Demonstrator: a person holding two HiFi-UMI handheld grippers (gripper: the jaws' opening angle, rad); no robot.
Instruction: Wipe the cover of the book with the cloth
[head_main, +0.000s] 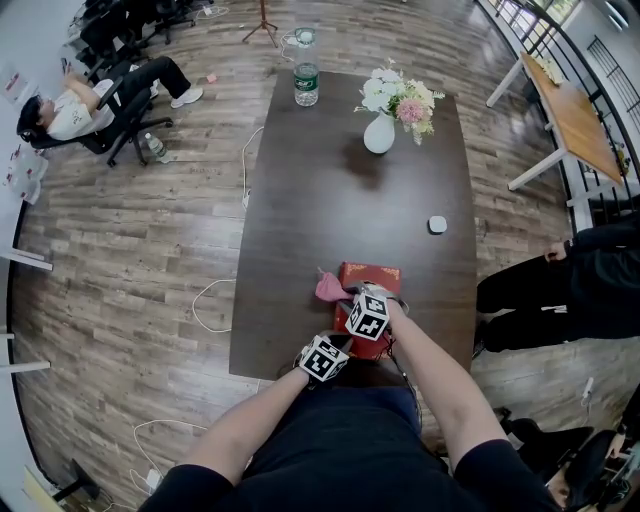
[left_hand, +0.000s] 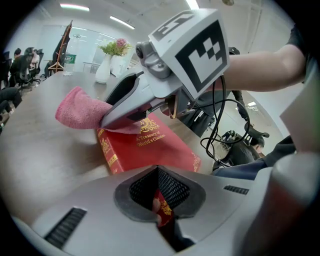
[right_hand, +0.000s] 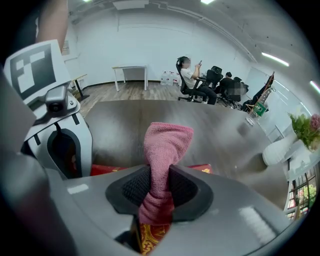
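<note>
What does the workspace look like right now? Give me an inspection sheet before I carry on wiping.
Surface: dark wood table, bare apart from the items below.
Job's things: red book lies flat near the near edge; pink cloth rests on its far end.
Clutter: water bottle and vase of flowers at the far end; small white object near the right edge.
Grippers: left gripper fingers shut on the book's near edge; right gripper fingers shut on the cloth.
Cables: black cable hangs by the right gripper; white cable on the floor left of the table.
Surroundings: wood floor; seated person far left; another person at the right.
</note>
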